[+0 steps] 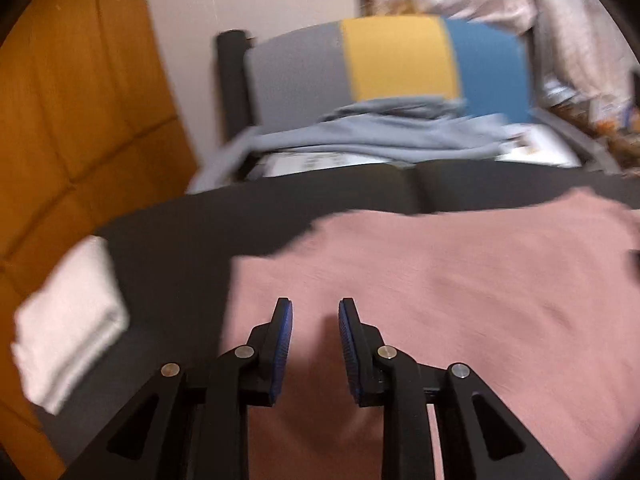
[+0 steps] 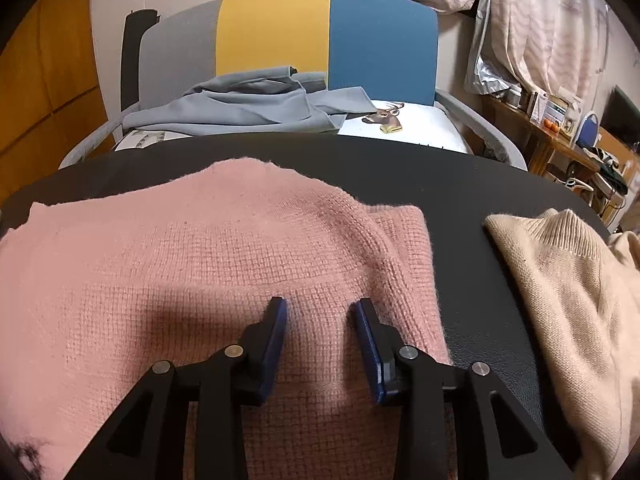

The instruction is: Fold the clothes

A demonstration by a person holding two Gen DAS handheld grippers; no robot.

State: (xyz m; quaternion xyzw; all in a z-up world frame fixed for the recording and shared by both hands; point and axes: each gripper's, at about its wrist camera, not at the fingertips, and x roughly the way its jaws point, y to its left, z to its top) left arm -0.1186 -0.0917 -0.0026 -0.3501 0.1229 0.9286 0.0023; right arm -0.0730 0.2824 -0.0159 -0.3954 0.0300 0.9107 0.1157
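Observation:
A pink knit sweater (image 2: 208, 264) lies spread flat on the dark table (image 2: 400, 168); it also shows in the left wrist view (image 1: 460, 280), blurred. My left gripper (image 1: 315, 308) is open and empty, just above the sweater's left part near its left edge. My right gripper (image 2: 320, 306) is open and empty, low over the sweater's right part near its folded right edge.
A folded white cloth (image 1: 68, 320) lies at the table's left edge. A cream knit sweater (image 2: 568, 304) lies at the table's right. Behind the table stands a grey, yellow and blue chair (image 2: 280, 32) with a grey garment (image 2: 240, 112) on its seat. Cluttered shelves (image 2: 568, 128) stand at far right.

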